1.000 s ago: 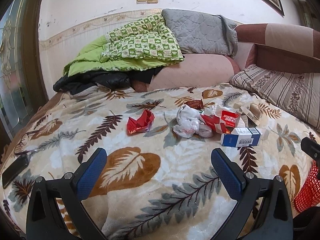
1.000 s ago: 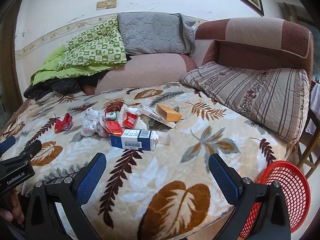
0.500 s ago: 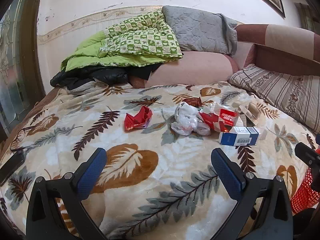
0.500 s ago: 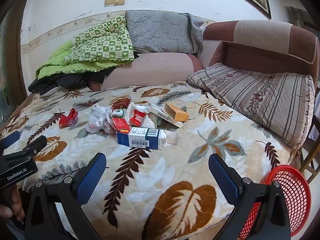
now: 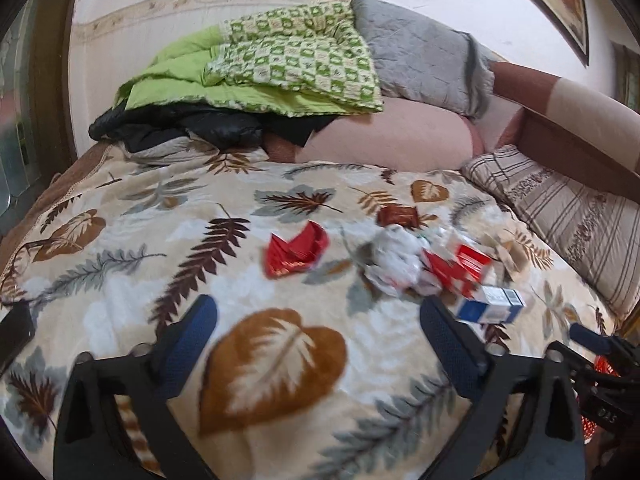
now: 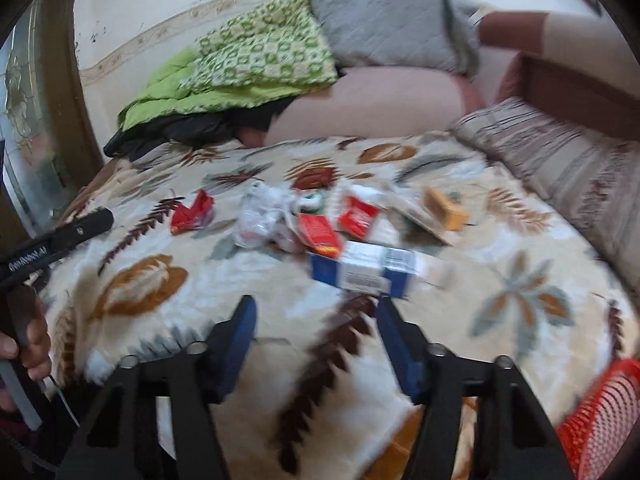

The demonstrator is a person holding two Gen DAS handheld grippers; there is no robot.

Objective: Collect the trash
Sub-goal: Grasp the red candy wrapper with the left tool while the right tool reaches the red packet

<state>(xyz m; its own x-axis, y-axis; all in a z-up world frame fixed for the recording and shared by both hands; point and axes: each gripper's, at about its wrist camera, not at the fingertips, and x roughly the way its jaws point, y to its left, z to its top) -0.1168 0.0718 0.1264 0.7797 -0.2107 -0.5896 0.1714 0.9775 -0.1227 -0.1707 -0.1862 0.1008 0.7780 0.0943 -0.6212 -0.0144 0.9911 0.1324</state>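
Bed covered by a leaf-print blanket; green quilt and grey pillow heaped at the wall end, striped pillow to my right. Trash lies clustered mid-blanket: crumpled red wrapper apart on the left side of the cluster, white tissue wad next to it, red cartons beside that, a blue-and-white box nearest me, and a tan box beyond. Red mesh basket sits at the bed's near right edge, low in the right wrist view.

My right gripper hangs over the blanket just short of the blue-and-white box, fingers parted and holding nothing. My left gripper is spread wide, also empty, facing the gap between wrapper and tissue.

Step in hand: approach for a first pick; nothing looks collected yet, though the basket's inside is mostly out of frame, so I can't be sure.

Next move, my judgement: advance the right gripper until its fingers straddle the box's narrow sides, clamp, then carry it right to the basket. The light carton may skid on plush fabric if nudged.
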